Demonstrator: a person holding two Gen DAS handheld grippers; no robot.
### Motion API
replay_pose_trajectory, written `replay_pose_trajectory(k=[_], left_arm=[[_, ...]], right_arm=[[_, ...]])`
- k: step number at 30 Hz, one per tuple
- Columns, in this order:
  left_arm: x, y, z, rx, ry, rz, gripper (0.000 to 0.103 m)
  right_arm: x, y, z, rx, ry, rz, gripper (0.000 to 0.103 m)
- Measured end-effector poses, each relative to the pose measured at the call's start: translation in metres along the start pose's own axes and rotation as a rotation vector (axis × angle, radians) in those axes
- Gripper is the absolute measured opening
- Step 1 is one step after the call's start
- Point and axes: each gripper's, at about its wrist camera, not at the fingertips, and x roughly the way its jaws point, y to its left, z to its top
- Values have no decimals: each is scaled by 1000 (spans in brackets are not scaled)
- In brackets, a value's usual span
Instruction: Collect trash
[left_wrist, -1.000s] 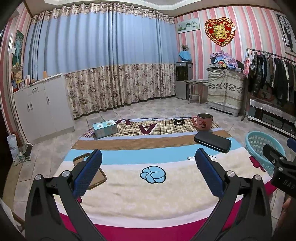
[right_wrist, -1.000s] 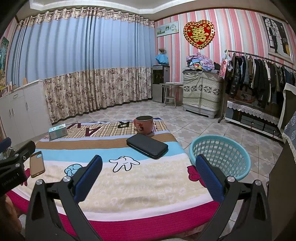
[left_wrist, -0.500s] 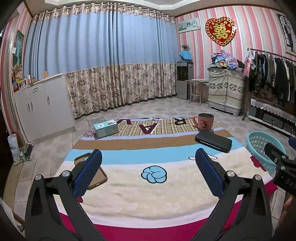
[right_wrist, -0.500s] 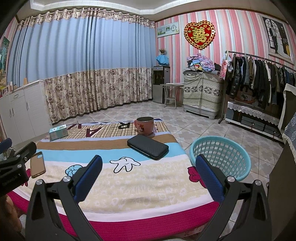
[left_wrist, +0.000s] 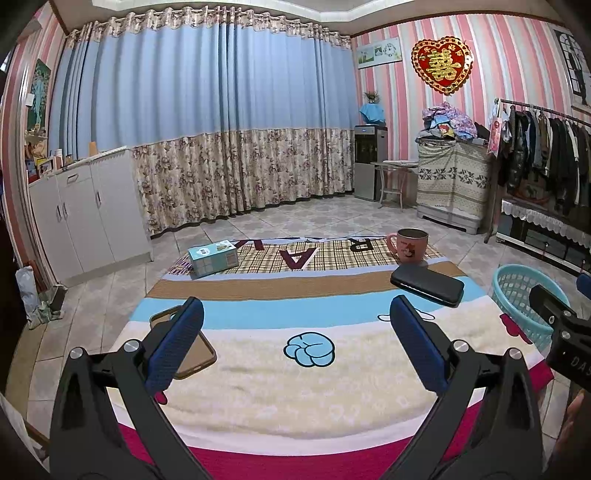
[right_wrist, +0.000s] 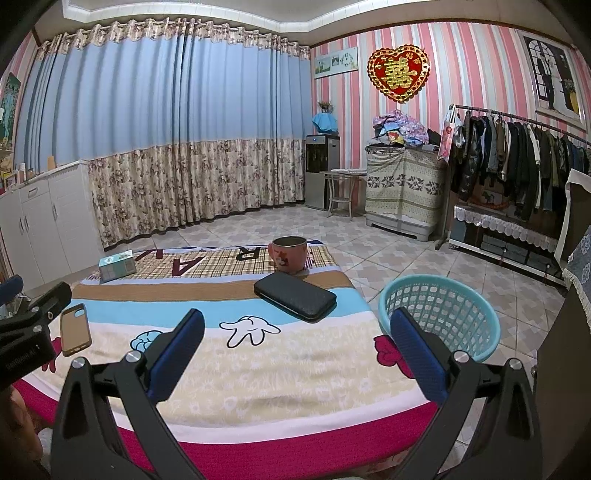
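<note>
My left tongs (left_wrist: 295, 332) and right tongs (right_wrist: 297, 334) both gape wide, holding nothing, above the near edge of the blanket (right_wrist: 258, 369). The teal basket (right_wrist: 439, 314) stands on the floor just beside the blanket's right edge; 1 small box (left_wrist: 213, 257) sits near its far-left corner.

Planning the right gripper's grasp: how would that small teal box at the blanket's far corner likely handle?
The teal box looks like printed cardboard, so probably light and easily crushed. Its flat faces suggest sliding rather than rolling if pushed. The soft blanket beneath may drag on it.
</note>
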Motion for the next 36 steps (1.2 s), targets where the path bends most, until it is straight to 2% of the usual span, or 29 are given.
replay_pose_trajectory(k=[36], left_arm=[[-1,1,1,3,-6,7,98]], right_arm=[[-1,3,-1,-4,-2,-1,98]])
